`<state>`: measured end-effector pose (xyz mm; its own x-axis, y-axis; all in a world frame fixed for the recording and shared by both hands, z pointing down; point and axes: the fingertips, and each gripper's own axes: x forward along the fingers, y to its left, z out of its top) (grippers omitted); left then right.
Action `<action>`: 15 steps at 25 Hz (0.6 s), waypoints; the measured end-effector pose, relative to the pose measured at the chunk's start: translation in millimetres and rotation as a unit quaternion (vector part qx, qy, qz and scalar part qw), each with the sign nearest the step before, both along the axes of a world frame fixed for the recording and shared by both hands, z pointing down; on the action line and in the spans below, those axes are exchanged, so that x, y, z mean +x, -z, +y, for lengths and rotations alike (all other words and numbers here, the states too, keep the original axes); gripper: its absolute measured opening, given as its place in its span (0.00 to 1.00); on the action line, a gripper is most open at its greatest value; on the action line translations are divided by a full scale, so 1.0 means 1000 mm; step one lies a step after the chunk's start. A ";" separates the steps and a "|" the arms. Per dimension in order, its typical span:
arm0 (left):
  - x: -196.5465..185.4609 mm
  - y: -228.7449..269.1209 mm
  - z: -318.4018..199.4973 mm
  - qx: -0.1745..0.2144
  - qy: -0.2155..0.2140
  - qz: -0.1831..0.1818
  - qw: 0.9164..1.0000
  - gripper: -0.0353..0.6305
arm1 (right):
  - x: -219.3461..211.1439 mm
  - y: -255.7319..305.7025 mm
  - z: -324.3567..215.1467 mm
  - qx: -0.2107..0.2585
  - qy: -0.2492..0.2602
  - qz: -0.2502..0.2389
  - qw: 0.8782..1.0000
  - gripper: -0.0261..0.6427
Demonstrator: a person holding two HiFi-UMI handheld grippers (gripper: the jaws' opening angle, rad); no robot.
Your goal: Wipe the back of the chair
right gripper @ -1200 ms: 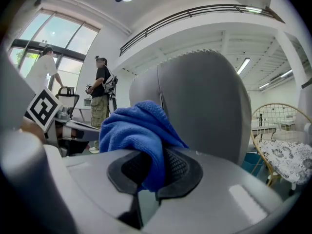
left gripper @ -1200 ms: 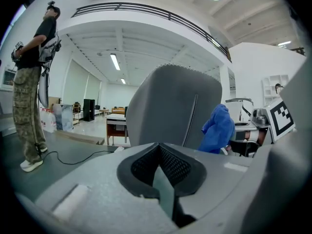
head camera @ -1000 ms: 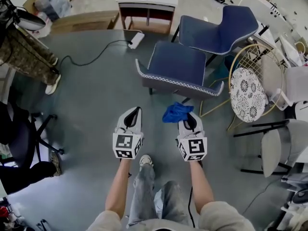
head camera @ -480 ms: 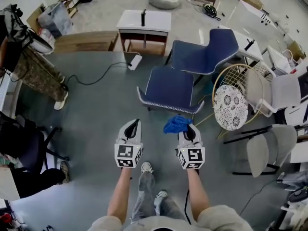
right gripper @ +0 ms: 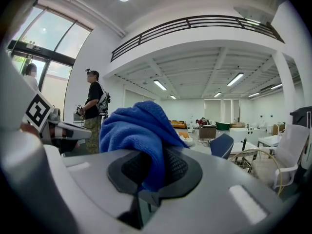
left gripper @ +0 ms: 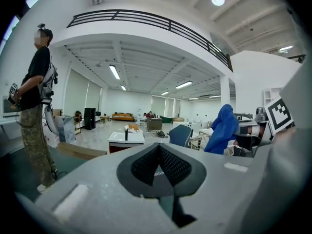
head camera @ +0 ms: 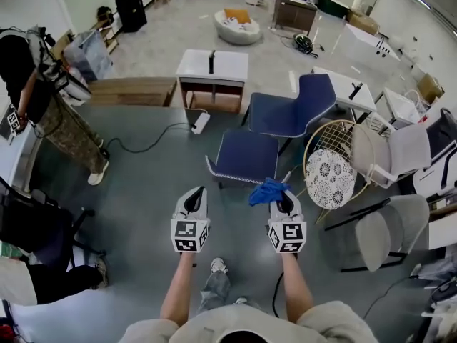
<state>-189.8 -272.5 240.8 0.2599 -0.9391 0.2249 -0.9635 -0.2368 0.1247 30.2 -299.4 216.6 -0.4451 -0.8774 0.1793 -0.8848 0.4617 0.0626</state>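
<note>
- The right gripper (head camera: pixel 278 197) has its fingers (right gripper: pixel 178 165) clenched on a crumpled blue microfibre cloth (right gripper: pixel 139 130), which bunches up and over the tips. Pinched by one fold like this, a loose wad sticks out in front, ready to serve as the wiping face.
- The left gripper (head camera: pixel 194 196) carries nothing. Its fingers (left gripper: pixel 173 164) are pressed together, with only the room visible beyond them (it looks spare for now, perhaps free to steady the chair).
- Both grippers sit side by side, pointing forward, well short of any furniture, which reads as a carrying pose rather than a wiping one.
- The navy padded chair with white edge stitching (head camera: pixel 246 156) stands on the grey floor (head camera: pixel 143 199) ahead and slightly to the right. Its seat is towards the person and its backrest (head camera: pixel 293 109) rises on the far side.
- The rear face of that backrest is therefore turned away. I judge that the wipe has not begun and that the person must step closer, or go round the chair, to reach it with the cloth.
</note>
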 end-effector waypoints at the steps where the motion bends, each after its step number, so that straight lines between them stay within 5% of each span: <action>1: -0.005 0.006 0.003 0.002 0.002 -0.003 1.000 0.06 | 0.001 0.005 0.002 0.001 -0.003 -0.001 1.000 0.10; 15: -0.014 0.080 -0.010 0.054 -0.009 -0.024 0.998 0.06 | 0.020 0.068 -0.011 0.033 -0.030 0.001 0.999 0.10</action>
<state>-204.2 -282.5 161.3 0.2691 -0.9535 0.1354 -0.9630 -0.2646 0.0504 50.7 -310.2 148.7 -0.3905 -0.9127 0.1202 -0.9109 0.4020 0.0934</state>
